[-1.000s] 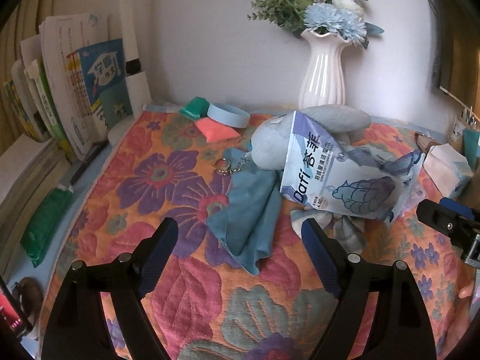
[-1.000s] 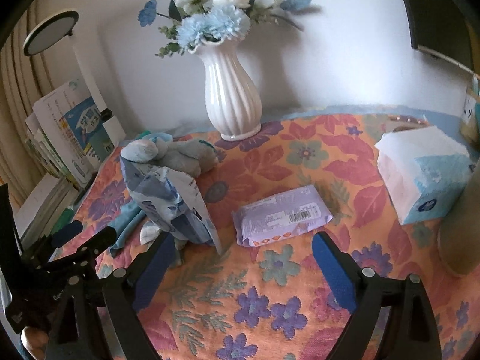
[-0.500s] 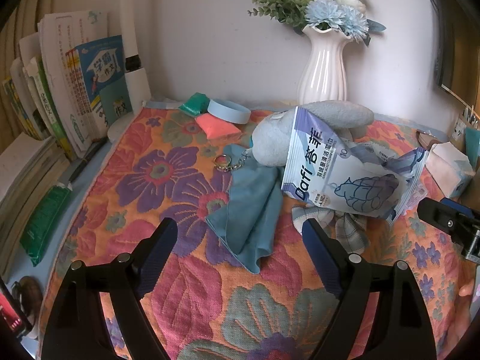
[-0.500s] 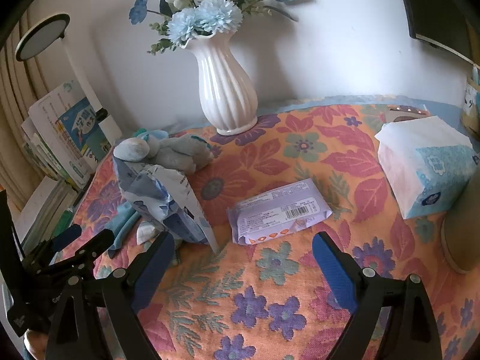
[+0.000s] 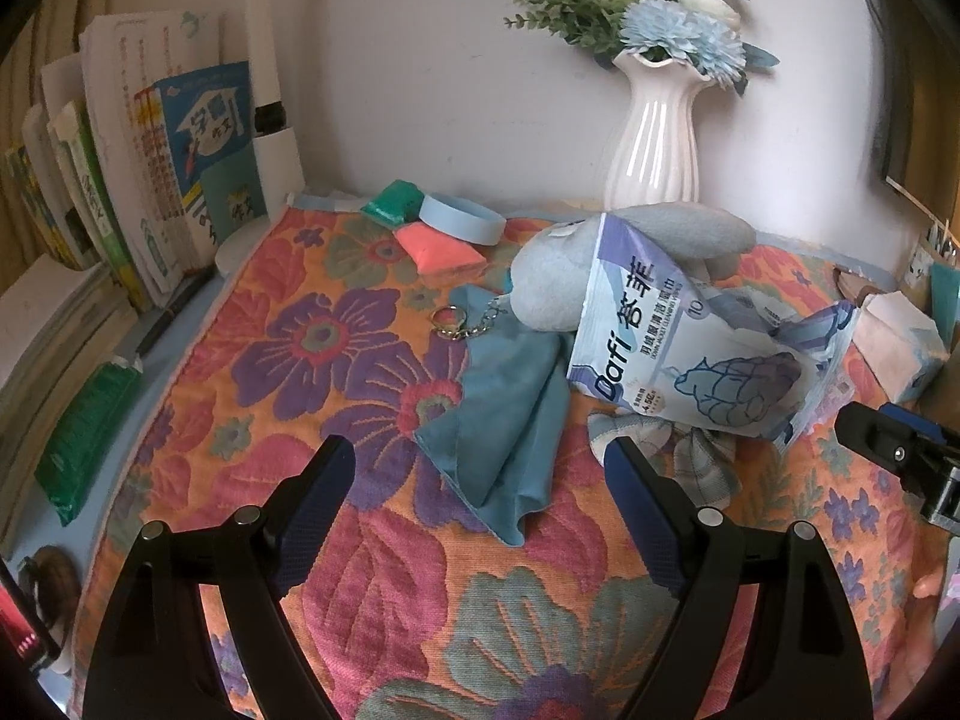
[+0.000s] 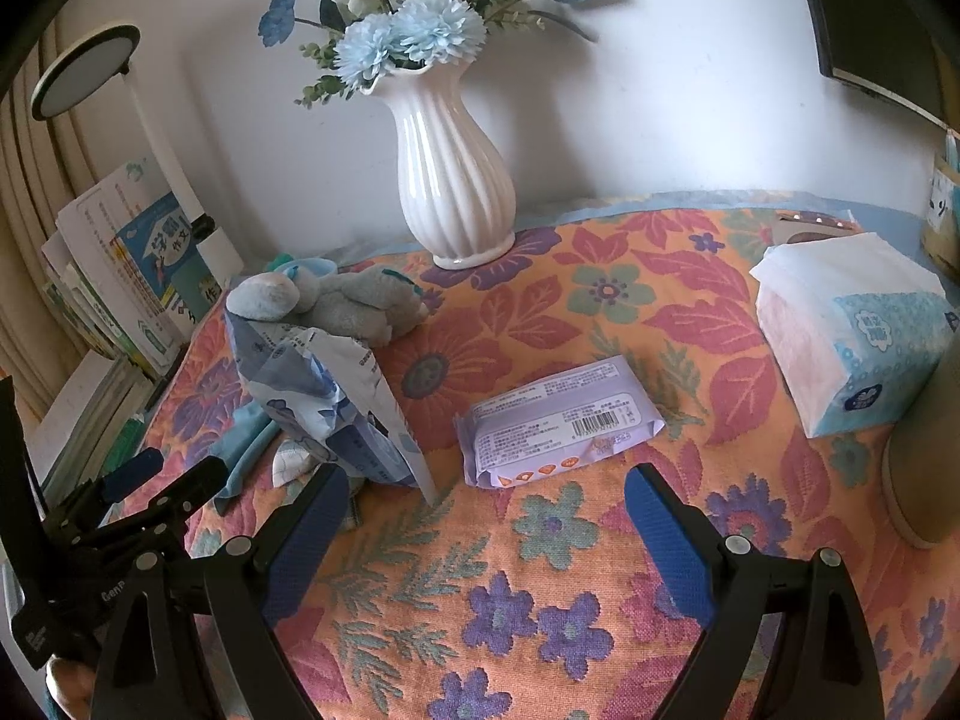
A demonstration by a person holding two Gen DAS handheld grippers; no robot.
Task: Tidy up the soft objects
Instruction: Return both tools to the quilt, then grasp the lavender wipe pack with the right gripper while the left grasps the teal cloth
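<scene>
Across the worktop [image 5: 252, 372], the pile sits at centre frame in the left view: pouch [image 5: 690, 360] propped on the plush [image 5: 630, 264], over the teal cloth [image 5: 510, 420]. Tugging the cloth could topple the pouch toward the vase [image 5: 654, 138]. Wipes pack [image 6: 558, 414] lies mid-frame in the right view. Left claw [image 5: 480, 480] and right claw [image 6: 486, 510] both gape, empty.

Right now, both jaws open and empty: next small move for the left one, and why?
Probably ease the left gripper forward and down onto the teal cloth. Its jaws stand open, holding nothing, and the cloth's crumpled near corner lies just ahead between them, free of the wipes pouch and plush toy resting further back.
</scene>
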